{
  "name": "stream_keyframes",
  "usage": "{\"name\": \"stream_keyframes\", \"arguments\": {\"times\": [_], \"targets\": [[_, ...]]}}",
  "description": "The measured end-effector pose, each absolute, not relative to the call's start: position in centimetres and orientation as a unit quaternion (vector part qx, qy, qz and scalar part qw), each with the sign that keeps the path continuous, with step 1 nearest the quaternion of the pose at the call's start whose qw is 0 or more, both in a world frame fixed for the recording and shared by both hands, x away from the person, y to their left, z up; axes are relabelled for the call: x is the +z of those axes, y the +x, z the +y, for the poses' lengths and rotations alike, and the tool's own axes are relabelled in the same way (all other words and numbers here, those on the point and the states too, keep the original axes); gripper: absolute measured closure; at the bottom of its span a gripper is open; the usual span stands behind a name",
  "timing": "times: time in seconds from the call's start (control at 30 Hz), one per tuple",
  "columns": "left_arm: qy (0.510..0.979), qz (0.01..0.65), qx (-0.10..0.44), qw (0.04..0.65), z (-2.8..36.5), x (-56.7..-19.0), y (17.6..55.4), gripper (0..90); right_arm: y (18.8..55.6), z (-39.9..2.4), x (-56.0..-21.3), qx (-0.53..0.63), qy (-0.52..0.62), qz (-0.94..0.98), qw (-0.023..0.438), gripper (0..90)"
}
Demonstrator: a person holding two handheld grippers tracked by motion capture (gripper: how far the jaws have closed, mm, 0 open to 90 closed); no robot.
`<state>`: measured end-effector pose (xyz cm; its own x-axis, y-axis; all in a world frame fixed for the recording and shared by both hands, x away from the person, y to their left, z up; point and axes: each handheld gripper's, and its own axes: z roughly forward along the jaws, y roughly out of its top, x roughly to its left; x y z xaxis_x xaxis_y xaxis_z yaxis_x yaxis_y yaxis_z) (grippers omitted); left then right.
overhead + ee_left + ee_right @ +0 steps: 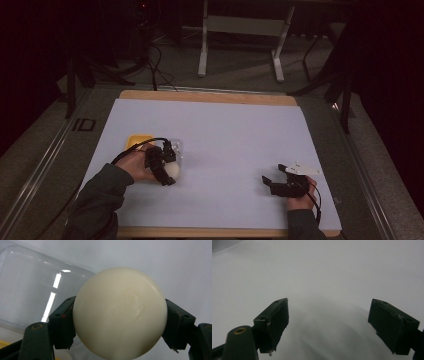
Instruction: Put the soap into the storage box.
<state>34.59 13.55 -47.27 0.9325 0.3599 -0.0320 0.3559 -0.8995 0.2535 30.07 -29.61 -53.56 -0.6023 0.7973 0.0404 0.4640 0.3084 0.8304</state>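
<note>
Egg (120, 312), cream-white, smooth, faint embossed mark on shell, sits at near left of white mat (225, 130), pinched between pads of left gripper (169, 172). Clear plastic lid (32, 287) and yellow tray (136, 141) just behind. Step, by my reading: egg carried; next needs gentle lowering, no squeeze. Right gripper (329, 320) idle near right, jaws spread, nothing between.

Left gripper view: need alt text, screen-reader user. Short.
A cream-white ball sits clamped between the left gripper's two black jaws, close to the camera. Behind it at left lies a clear plastic container on a white table surface, with a sliver of something yellow at the bottom left corner.
</note>
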Motion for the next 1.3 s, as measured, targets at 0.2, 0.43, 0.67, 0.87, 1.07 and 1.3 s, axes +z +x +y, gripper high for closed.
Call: {"name": "stream_keyframes", "arguments": {"times": [0.2, 0.43, 0.67, 0.87, 1.07, 1.3], "targets": [[0.974, 0.190, 0.010, 0.126, 14.0, -47.2, 34.7, 25.0, 30.1, -29.6, -53.6, 0.429, 0.401, 0.786, 0.194, 16.8], [0.972, 0.197, 0.013, 0.128, 14.5, -47.1, 34.9, 25.0, 30.1, -29.6, -53.6, 0.430, 0.400, 0.786, 0.195, 16.8], [0.971, 0.202, 0.016, 0.126, 15.1, -47.0, 35.0, 25.1, 30.1, -29.6, -53.6, 0.430, 0.401, 0.786, 0.195, 16.8], [0.970, 0.206, 0.019, 0.128, 15.5, -46.8, 35.2, 25.0, 30.0, -29.6, -53.6, 0.430, 0.401, 0.785, 0.195, 16.8], [0.968, 0.215, 0.018, 0.128, 15.9, -46.7, 35.4, 25.0, 30.0, -29.6, -53.6, 0.430, 0.401, 0.785, 0.195, 16.8], [0.965, 0.224, 0.022, 0.134, 16.5, -46.4, 35.7, 25.0, 30.0, -29.6, -53.6, 0.430, 0.400, 0.785, 0.196, 16.8]]}}
